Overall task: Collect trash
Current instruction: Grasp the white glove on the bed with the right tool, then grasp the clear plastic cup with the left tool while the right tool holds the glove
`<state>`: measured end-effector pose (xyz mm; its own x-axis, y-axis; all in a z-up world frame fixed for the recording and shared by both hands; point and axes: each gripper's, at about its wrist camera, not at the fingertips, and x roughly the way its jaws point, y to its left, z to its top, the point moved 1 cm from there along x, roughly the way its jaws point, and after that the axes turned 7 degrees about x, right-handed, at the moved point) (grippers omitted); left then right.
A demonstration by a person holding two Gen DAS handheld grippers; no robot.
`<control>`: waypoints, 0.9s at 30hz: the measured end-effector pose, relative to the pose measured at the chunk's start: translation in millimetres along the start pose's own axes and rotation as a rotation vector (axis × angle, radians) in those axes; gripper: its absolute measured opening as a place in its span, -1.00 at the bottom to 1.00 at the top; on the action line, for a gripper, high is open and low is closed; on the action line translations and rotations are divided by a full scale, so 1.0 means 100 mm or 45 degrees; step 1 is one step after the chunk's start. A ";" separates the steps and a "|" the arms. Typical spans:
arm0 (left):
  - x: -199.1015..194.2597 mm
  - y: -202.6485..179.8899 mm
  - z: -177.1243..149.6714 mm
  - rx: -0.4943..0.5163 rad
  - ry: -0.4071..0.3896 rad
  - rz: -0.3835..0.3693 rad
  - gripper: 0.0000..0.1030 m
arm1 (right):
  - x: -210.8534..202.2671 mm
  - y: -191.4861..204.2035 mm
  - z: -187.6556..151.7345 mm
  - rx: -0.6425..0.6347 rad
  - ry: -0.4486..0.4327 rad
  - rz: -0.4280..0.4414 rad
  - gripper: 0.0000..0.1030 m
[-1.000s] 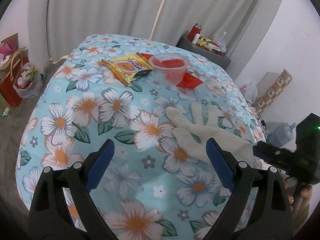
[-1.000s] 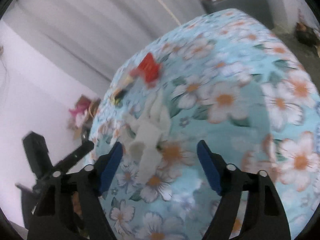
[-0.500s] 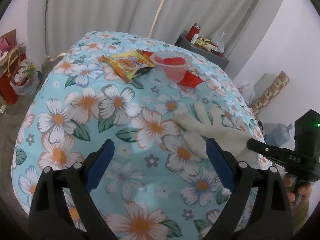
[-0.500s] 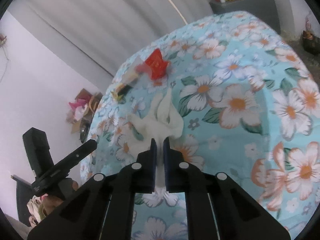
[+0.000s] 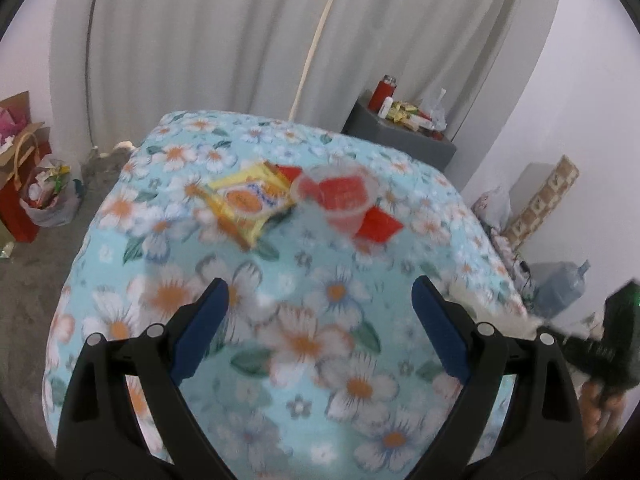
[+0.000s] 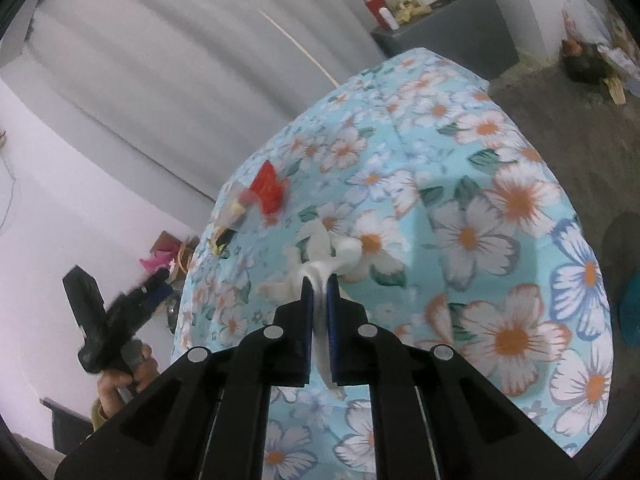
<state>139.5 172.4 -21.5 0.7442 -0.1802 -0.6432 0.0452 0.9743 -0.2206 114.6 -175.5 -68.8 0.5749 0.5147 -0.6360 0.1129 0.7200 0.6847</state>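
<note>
right gripper (image 6: 318, 284) jaws clamp white glove (image 6: 320, 248), fingers splayed toward table's (image 6: 500, 184) far edge | left gripper (image 5: 320, 320) jaws spread, empty | only left view shows yellow wrapper (image 5: 244, 200)

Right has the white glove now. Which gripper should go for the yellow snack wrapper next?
Left. The left gripper is open and empty, facing the yellow snack wrapper ahead of it. The right gripper is shut on the white glove.
</note>
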 end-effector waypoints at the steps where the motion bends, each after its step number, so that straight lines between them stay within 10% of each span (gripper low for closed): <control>1: 0.03 0.03 0.07 -0.028 -0.002 -0.029 0.71 | 0.01 -0.02 0.00 0.004 0.005 -0.002 -0.86; 9: 0.51 0.08 0.60 -0.063 -0.017 0.064 0.65 | 0.09 -0.10 -0.03 0.021 0.025 0.003 -0.86; 20: 1.12 -0.01 0.46 -0.016 0.209 0.124 -0.72 | 0.07 -0.11 -0.03 0.014 0.027 0.003 -0.86; 27: 0.81 -0.18 0.30 0.110 0.153 0.105 -0.94 | 0.02 -0.07 -0.05 -0.006 0.019 0.009 -0.86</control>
<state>218.4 144.4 -47.7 0.6628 -0.1090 -0.7408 0.0481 0.9935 -0.1031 110.7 -177.0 -76.7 0.5636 0.5269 -0.6362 0.1049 0.7183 0.6877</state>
